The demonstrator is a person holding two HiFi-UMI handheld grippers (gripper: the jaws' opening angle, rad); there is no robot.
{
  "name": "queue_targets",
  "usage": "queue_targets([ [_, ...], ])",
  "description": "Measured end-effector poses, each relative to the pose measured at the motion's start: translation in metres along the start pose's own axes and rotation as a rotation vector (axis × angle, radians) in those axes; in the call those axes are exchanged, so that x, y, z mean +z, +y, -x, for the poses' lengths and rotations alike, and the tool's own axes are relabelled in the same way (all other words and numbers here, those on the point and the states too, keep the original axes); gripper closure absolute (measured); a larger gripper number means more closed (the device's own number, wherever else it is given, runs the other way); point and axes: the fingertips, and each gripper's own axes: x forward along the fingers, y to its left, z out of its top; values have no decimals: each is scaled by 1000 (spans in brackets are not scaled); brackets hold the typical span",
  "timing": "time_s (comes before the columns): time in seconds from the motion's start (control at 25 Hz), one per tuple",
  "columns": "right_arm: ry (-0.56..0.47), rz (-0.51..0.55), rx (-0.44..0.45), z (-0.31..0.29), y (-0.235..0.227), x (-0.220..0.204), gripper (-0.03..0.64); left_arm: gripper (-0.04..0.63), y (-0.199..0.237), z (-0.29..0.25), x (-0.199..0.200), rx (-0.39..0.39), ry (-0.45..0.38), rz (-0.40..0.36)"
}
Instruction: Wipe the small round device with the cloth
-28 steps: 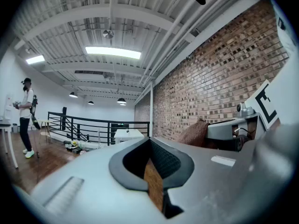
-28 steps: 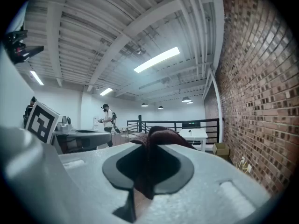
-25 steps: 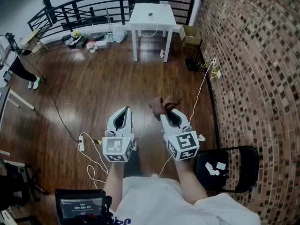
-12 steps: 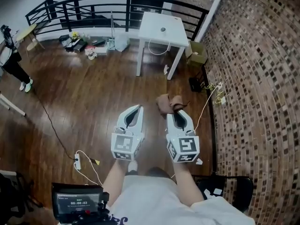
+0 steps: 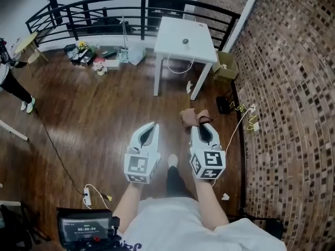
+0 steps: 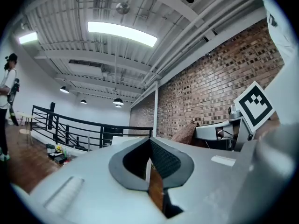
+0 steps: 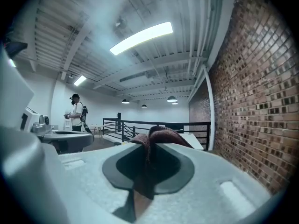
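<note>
Grippers out front, head view: the person holds both side by side above a dark wood floor point(image 5: 94, 103), each pointing roughly level toward a white table point(image 5: 175, 33) at the far end of the rm.

Left gripper point(image 5: 152, 125): jaws pressed together, nothing btwn them, as the left gripper view confirms.

Right gripper point(image 5: 202, 124): jaws clamped on a brown cloth point(image 5: 191, 116), which bunches up past the tips. In the right gripper view the fabric rises in a fold from btwn the pads.

Small round device point(image 5: 185, 41) sits on the tabletop, nearer the table's right side, well apart from both grippers and the cloth. A cable hangs off the table's front edge.

Brick wall point(image 5: 293, 88) runs along the right, w/ a cardboard box point(image 5: 226, 69) at its foot just beside the table. Black railing point(image 5: 104, 7) runs behind the table, w/ a clutter of small items on the floor at its base. Power strip point(image 5: 87, 196) w/ white cord lies on the floor at lower left. A second person point(image 5: 13, 82) stands at the far left edge.
</note>
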Motion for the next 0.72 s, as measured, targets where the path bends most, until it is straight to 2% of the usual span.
queue_targets([
  [0.2, 1, -29, 4, -102, -61, 10, 581, 580, 24, -112, -2, 26, 2, -37],
  [0.48, -99, -10, -22, -225, -183, 79, 581, 580, 29, -287, 40, 34, -66, -99],
  [0.72, -29, -27, 27, -298, -205, 49, 581, 580, 63, -366, 9, 101, 9, -79],
])
